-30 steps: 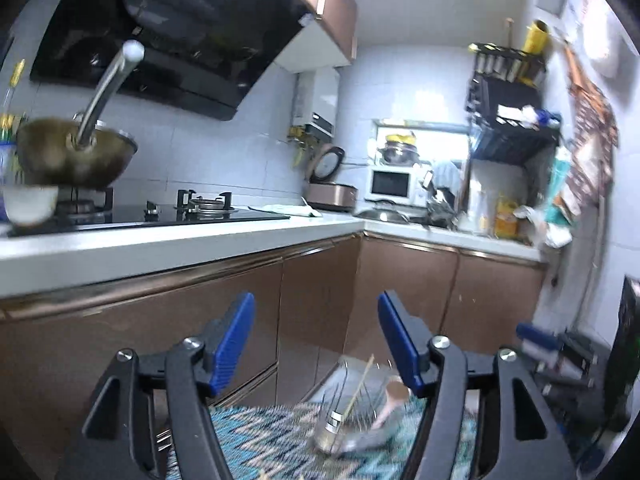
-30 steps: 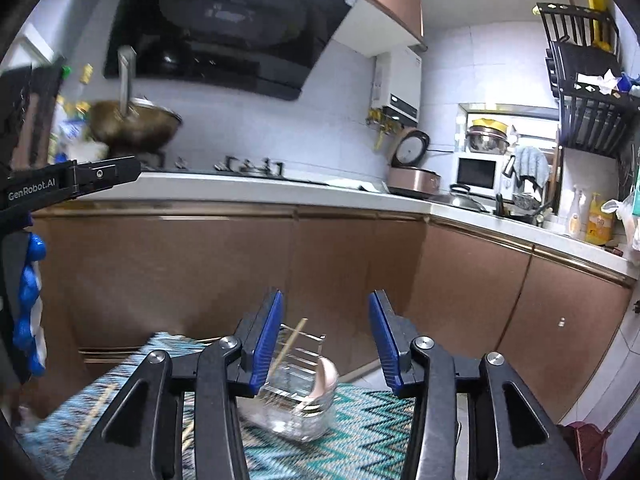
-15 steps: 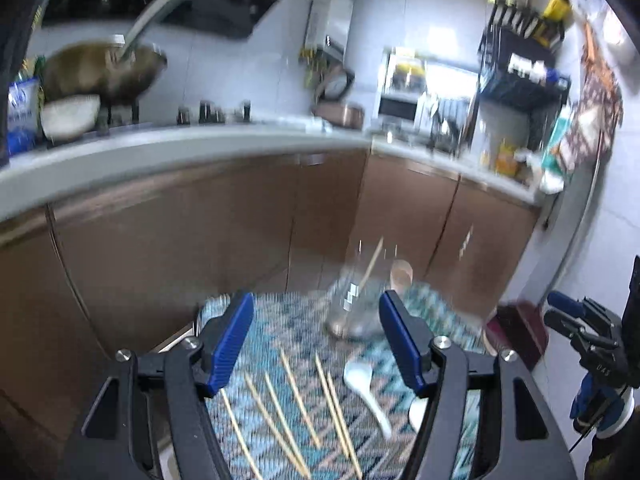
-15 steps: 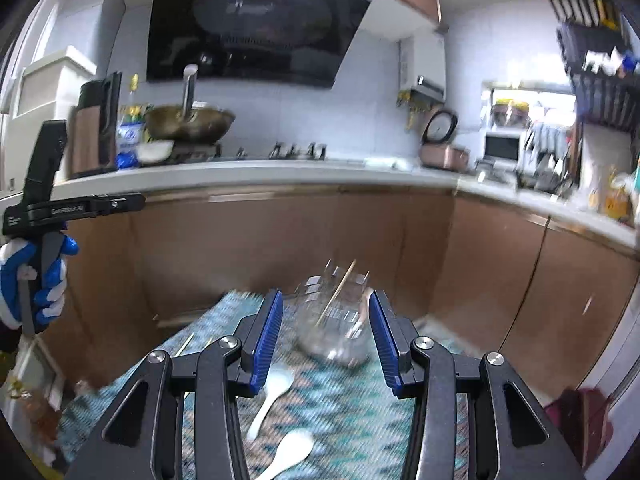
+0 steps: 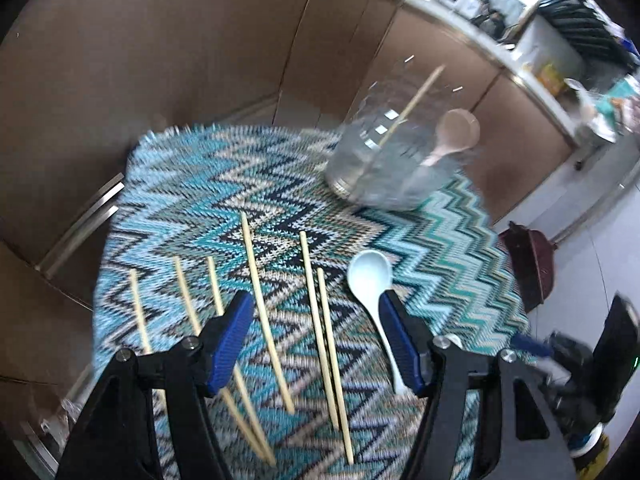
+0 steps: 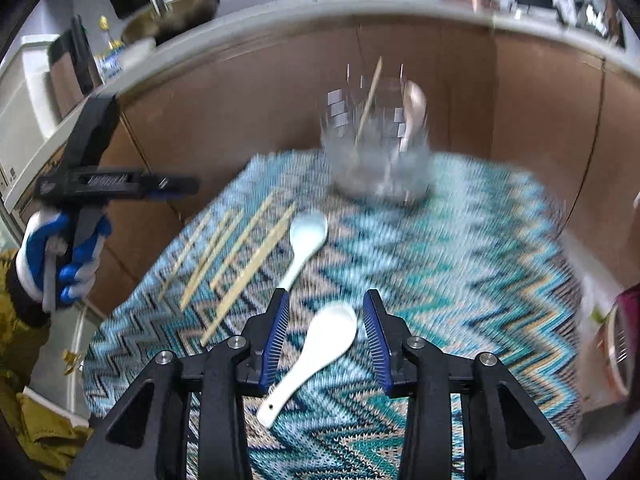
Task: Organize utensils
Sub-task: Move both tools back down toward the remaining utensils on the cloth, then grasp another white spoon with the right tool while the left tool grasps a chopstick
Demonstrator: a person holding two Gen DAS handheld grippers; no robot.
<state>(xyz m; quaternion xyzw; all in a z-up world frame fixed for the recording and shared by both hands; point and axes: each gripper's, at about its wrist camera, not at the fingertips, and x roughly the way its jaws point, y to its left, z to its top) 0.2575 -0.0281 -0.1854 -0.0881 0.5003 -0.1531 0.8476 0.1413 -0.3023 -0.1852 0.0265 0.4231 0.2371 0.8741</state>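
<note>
Left wrist view: the left claw (image 5: pixel 316 334) is open and empty above a surface covered by a zigzag cloth (image 5: pixel 280 184). Loose chopsticks (image 5: pixel 266 312) lie side by side between and below its blue fingers, running from 6 toward 12 o'clock. A pale blue spoon (image 5: pixel 370 280) lies just beside the right finger, bowl toward 12 o'clock. A clear holder (image 5: pixel 390 160) stands at 1 o'clock on the cloth, containing one chopstick and one spoon.

Right wrist view: the right claw (image 6: pixel 326 338) is open, its fingers either side of a white spoon (image 6: pixel 316 354) lying on the cloth (image 6: pixel 460 272), not gripping it. The second spoon (image 6: pixel 306 238) and chopsticks (image 6: pixel 240 252) lie at 11 o'clock; the holder (image 6: pixel 378 152) at 12 o'clock. The gloved left hand (image 6: pixel 60 256) holds its tool at 9 o'clock.
</note>
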